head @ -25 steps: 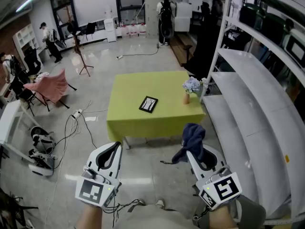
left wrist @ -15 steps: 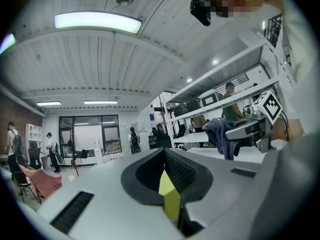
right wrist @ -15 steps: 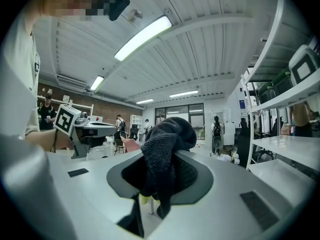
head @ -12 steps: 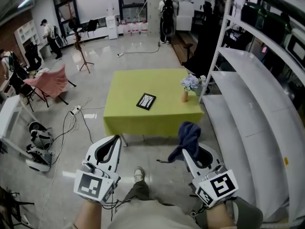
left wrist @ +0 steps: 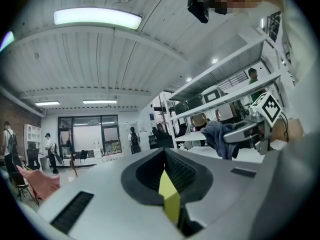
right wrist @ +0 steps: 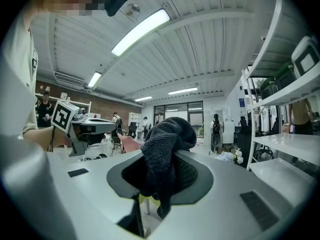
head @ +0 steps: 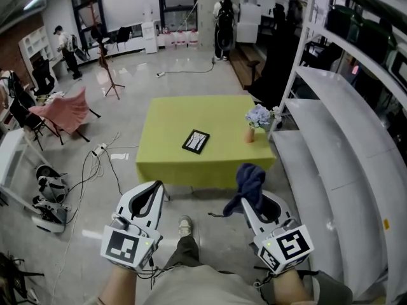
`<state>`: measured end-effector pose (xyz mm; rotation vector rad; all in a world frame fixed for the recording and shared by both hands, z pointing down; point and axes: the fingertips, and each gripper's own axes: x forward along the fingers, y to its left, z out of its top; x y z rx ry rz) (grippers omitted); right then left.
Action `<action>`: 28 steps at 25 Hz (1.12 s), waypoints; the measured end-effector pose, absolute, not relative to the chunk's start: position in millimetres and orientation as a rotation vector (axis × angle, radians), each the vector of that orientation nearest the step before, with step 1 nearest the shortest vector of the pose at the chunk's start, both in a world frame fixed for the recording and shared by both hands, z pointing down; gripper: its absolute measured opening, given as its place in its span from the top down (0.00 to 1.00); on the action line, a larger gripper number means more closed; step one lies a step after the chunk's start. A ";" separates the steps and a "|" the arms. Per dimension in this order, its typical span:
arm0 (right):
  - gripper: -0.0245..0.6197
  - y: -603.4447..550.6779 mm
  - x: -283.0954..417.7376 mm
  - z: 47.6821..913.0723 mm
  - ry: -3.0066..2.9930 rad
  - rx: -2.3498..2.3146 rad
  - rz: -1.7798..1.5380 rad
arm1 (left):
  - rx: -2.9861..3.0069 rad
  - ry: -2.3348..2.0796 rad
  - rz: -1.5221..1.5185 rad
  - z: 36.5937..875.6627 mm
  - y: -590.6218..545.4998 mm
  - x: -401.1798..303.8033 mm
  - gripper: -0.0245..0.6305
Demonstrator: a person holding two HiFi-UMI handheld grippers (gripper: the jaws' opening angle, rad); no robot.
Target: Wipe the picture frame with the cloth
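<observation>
Black-edged and small, the frame (head: 198,140) lies flat and askew near the middle of the table (head: 166,161), just above the centre of the head view. Nothing touches it. A vase (head: 249,133) with pale flowers stands near the table's right edge, a little apart from the frame.

The cloth (head: 248,183), dark blue and bunched, is pinched in the right gripper (head: 253,203) at lower right, with a lump poking above the jaws and a tail hanging below. The left gripper (head: 148,199), lower left, has its jaws pressed together on nothing. Both are well short of the table, with bare floor between, so I'd say the wiping hasn't begun.

From here I'd watch three things. The frame sits loose on a smooth cover, so a hard push could skate it along unless the left gripper pins it. A wide sweep to the right could tip the vase. And only a fold of cloth is nipped, so dragging it might tug it free.
</observation>
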<state>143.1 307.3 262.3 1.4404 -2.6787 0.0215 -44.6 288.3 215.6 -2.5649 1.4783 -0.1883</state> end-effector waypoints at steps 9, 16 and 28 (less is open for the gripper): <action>0.80 222.1 122.7 280.8 -2.634 1.438 0.077 | -2.633 1.443 -0.208 240.1 200.9 -58.6 0.95; 0.80 134.6 105.1 295.4 -2.574 1.456 0.146 | -2.700 1.408 -0.248 258.6 106.4 -74.4 0.95; 0.80 -31.7 53.9 304.1 -2.489 1.479 0.229 | -2.801 1.299 -0.281 271.3 -61.6 -105.0 0.95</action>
